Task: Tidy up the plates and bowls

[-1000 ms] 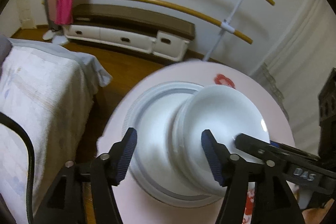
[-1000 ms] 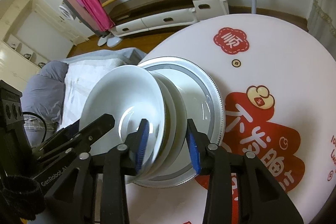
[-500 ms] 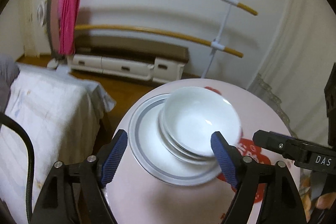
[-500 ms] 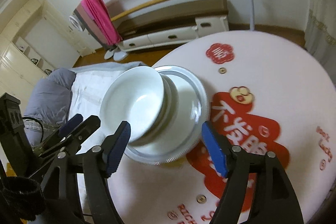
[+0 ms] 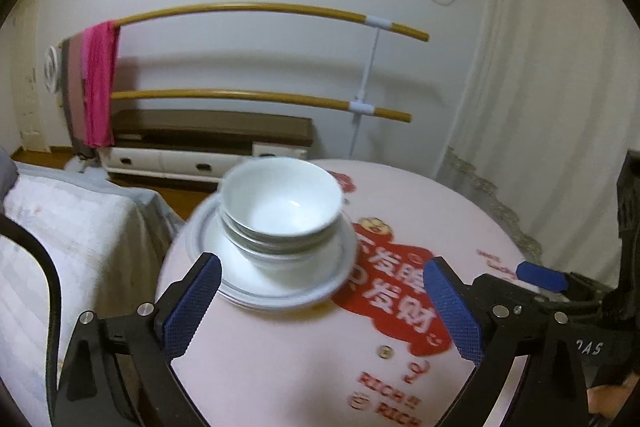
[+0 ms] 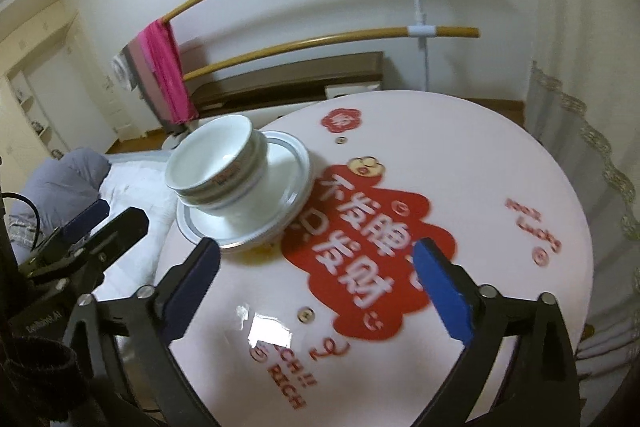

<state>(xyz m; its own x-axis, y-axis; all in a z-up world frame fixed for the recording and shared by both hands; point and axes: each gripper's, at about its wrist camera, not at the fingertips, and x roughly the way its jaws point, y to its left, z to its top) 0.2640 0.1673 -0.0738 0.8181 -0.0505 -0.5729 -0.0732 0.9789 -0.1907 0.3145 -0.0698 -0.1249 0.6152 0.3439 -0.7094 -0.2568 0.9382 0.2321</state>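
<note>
The bowls (image 5: pixel 280 211) sit nested in a short stack, upright, on top of the plate (image 5: pixel 280 287), which lies flat near the edge of the round worktop (image 5: pixel 440 227) on the side toward the bed (image 5: pixel 72 227). From the right wrist view the same stack (image 6: pixel 218 167) stands a little off the centre of the plate (image 6: pixel 288 179), toward the bed side, and the plate's rim reaches close to the worktop's (image 6: pixel 460 155) edge. How many bowls are in the stack is hard to count; at least two rims show.

The left gripper (image 5: pixel 320 307) has its fingers spread wide with nothing between them but the view of the plate's near rim; its jaws have just been opening, and no pad touches the dishes. The right gripper (image 6: pixel 320 291) is likewise spread wide, its jaws having just been opening too, and it hangs over the printed red patch of the worktop, clear of the stack.

Judging by this, the stacking looks done: bowls gathered together, set on the plate, both grippers empty and apart from them. No other loose dishes show on the visible part of the worktop, so little or nothing seems left, unless the pile should be nudged away from the edge.
</note>
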